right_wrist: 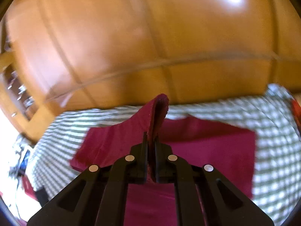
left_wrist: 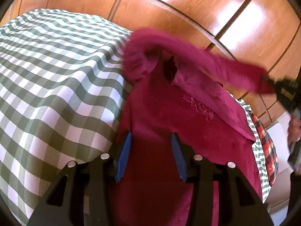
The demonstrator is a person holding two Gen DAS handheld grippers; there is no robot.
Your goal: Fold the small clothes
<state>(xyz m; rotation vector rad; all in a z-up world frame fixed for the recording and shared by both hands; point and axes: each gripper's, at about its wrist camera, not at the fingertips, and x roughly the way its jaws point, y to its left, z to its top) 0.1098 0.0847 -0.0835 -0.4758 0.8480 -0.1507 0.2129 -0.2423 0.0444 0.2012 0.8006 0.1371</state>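
Note:
A magenta fleece garment [left_wrist: 160,113] lies on a green-and-white checked cloth [left_wrist: 52,71]. My left gripper [left_wrist: 151,143] is open, its blue-padded fingers [left_wrist: 125,150] just above the garment's body, holding nothing. My right gripper [right_wrist: 150,141] is shut on a fold of the garment [right_wrist: 156,113] and holds it lifted above the rest of it [right_wrist: 207,146]. In the left wrist view the right gripper [left_wrist: 286,92] shows at the right edge, holding up a blurred sleeve [left_wrist: 216,64].
Glossy wooden cupboard doors [left_wrist: 169,9] stand behind the bed. A red plaid fabric [left_wrist: 267,145] lies at the bed's right edge. In the right wrist view, shelves [right_wrist: 17,90] and clutter [right_wrist: 20,162] sit at the left.

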